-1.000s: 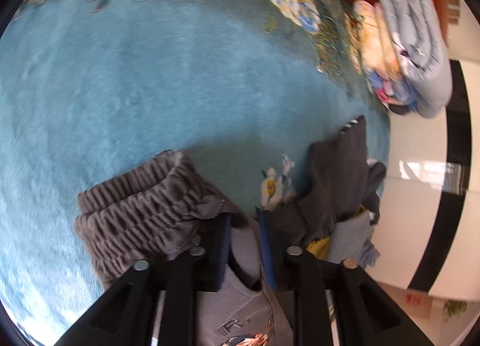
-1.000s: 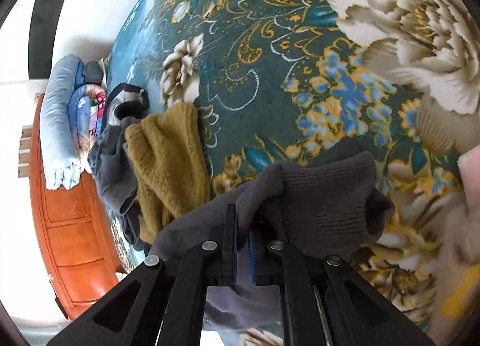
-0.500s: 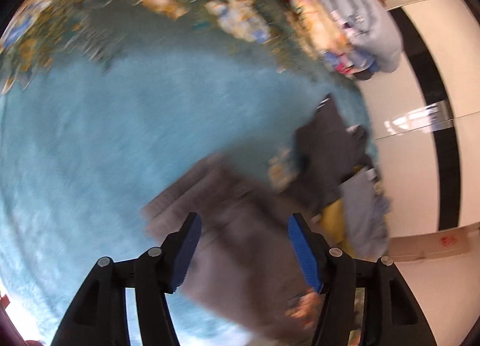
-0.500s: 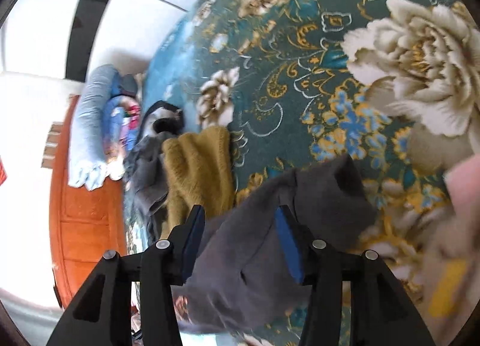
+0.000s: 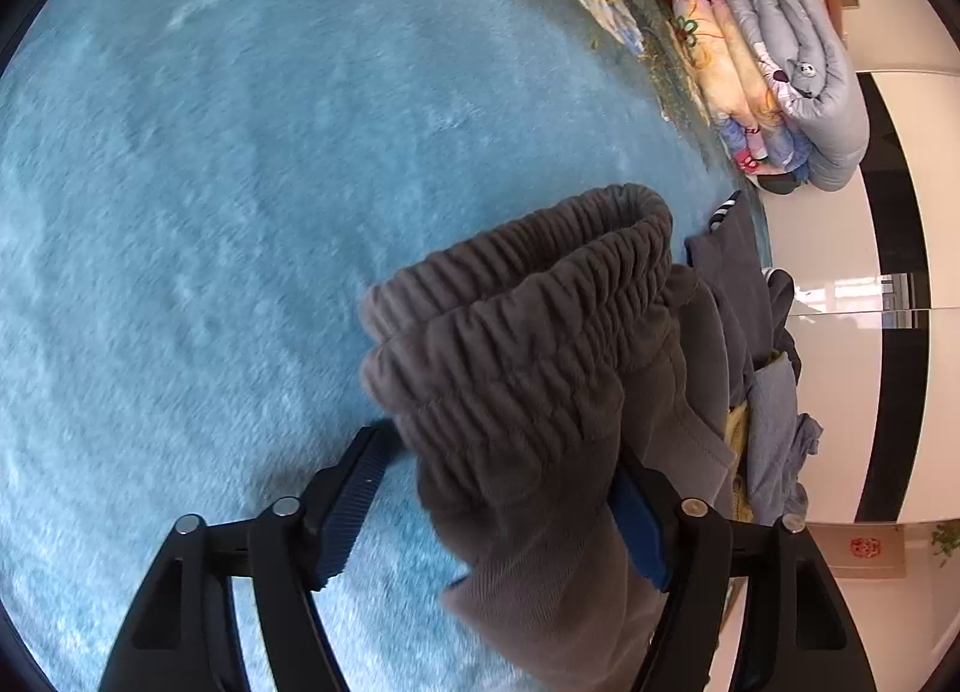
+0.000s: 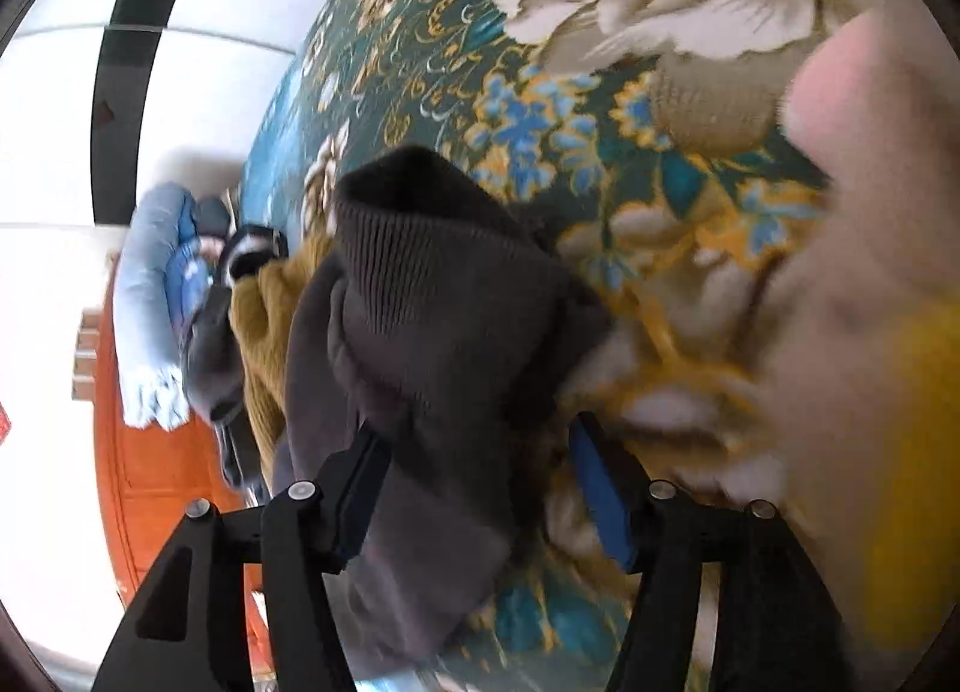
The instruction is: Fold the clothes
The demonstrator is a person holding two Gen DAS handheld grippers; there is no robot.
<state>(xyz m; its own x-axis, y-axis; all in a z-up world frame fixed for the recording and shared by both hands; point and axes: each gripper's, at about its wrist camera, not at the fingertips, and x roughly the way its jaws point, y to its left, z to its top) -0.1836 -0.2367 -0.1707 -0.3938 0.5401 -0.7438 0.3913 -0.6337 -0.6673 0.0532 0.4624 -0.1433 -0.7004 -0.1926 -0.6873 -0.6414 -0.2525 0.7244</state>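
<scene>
Grey sweatpants lie on a plush blue blanket (image 5: 240, 182). Their elastic waistband (image 5: 528, 320) bulges up in the left wrist view. My left gripper (image 5: 504, 452) straddles it with its jaws opening; the left pad stands clear of the cloth and the fabric drapes over the right pad. In the right wrist view a ribbed grey cuff (image 6: 420, 284) of the same garment rests on the floral part of the blanket (image 6: 540, 122). My right gripper (image 6: 474, 440) is around it, jaws opening, with the cloth beside the left finger and a gap to the right pad.
A heap of unfolded clothes (image 5: 774, 410), including a mustard knit (image 6: 264, 320), lies beyond the pants. Folded quilts (image 5: 792, 68) are stacked against an orange wooden board (image 6: 156, 452). A blurred pale pink and yellow shape (image 6: 870, 272) fills the right of the right wrist view.
Both grippers were shut on the grey pants and have opened, letting the cloth go. Both have dropped lower and closer over the garment.
</scene>
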